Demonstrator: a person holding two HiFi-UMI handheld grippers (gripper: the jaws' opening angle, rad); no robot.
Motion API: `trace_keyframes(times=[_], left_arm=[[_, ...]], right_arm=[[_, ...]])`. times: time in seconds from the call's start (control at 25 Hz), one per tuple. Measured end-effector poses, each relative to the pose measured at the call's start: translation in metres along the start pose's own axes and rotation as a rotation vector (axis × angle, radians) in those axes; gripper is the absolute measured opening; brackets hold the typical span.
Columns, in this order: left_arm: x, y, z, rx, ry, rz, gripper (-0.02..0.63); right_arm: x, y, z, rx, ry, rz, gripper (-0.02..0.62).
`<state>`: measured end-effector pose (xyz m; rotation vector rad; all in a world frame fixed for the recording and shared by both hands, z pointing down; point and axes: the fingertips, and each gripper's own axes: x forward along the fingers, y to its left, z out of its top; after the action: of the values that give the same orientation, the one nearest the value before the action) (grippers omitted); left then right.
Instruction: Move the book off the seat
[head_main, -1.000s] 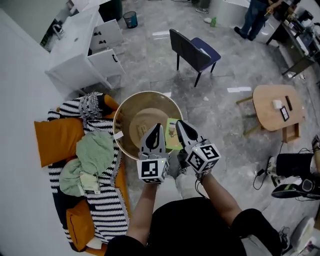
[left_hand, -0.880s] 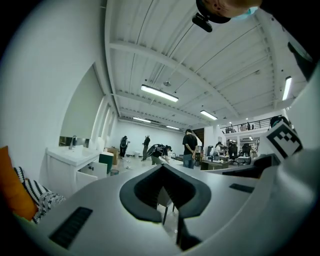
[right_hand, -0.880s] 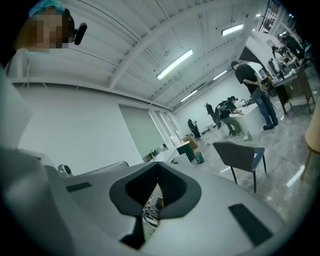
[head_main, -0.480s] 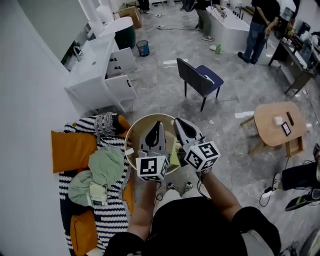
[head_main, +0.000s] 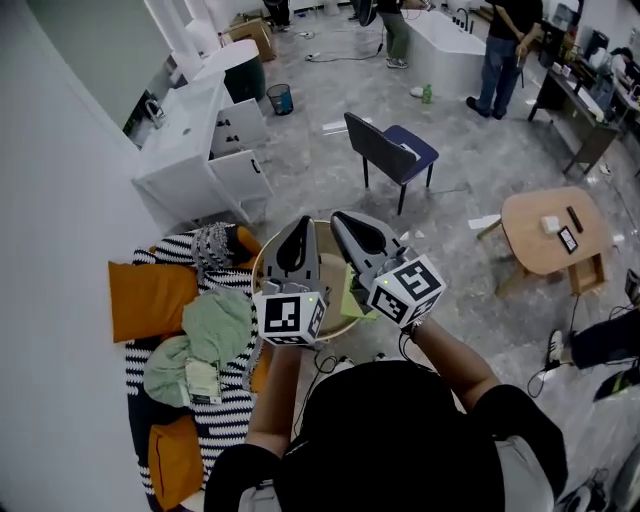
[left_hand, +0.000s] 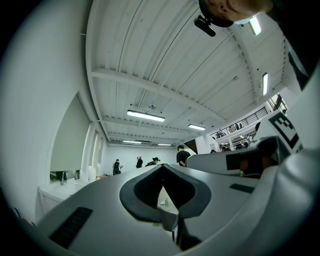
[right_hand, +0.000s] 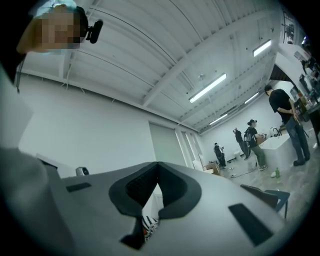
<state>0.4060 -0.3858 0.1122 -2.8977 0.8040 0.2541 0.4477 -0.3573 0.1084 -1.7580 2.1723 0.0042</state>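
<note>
Head view is showing a green book (head_main: 351, 296) lying at the right edge of a round tan seat (head_main: 260, 270), which is standing beside a striped blanket (head_main: 228, 412). Above the seat, the left hand-held gripper (head_main: 298, 225) and the right hand-held gripper (head_main: 343, 220) are hovering side by side, each with its jaws pressed together and gripping nothing.

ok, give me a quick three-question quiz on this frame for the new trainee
1. True or false: the left gripper holds the green book.
2. The cushions near the striped blanket are: A orange, B blue, C white.
3. Fill in: the jaws of the right gripper are ____.
Key: 1 false; 2 A; 3 shut.
</note>
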Motion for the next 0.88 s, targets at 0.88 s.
trace_keyframes(times=[0.88], left_arm=[[-0.042, -0.084, -0.029, -0.057, -0.004, -0.158, 0.009]], right_arm=[[-0.109, -0.009, -0.019, 0.002, 0.108, 0.03, 0.015]])
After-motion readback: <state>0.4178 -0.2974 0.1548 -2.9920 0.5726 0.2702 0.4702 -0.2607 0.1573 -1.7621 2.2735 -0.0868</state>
